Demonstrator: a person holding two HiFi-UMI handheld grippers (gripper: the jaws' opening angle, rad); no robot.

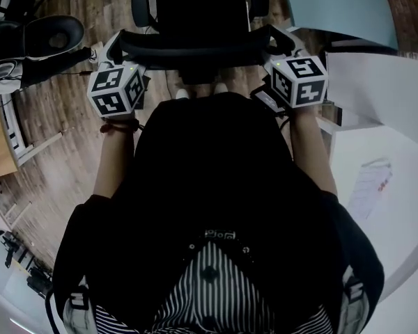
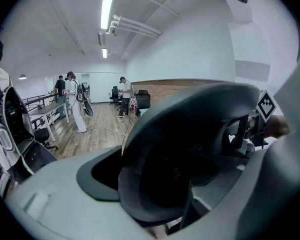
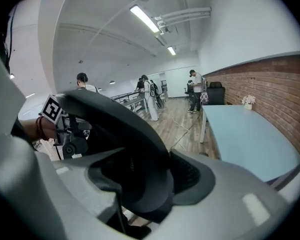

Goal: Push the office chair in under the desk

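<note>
Beside the desk (image 1: 411,152), left gripper (image 1: 122,49) and right gripper (image 1: 279,47) jaws clasp the office chair (image 1: 202,12).

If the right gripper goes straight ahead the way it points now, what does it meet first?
The office chair's backrest, its top edge already between the jaws of the right gripper.

The head view looked steeply down from above the chair (image 1: 198,19); both gripper views sat close against its back, sharing it.
</note>
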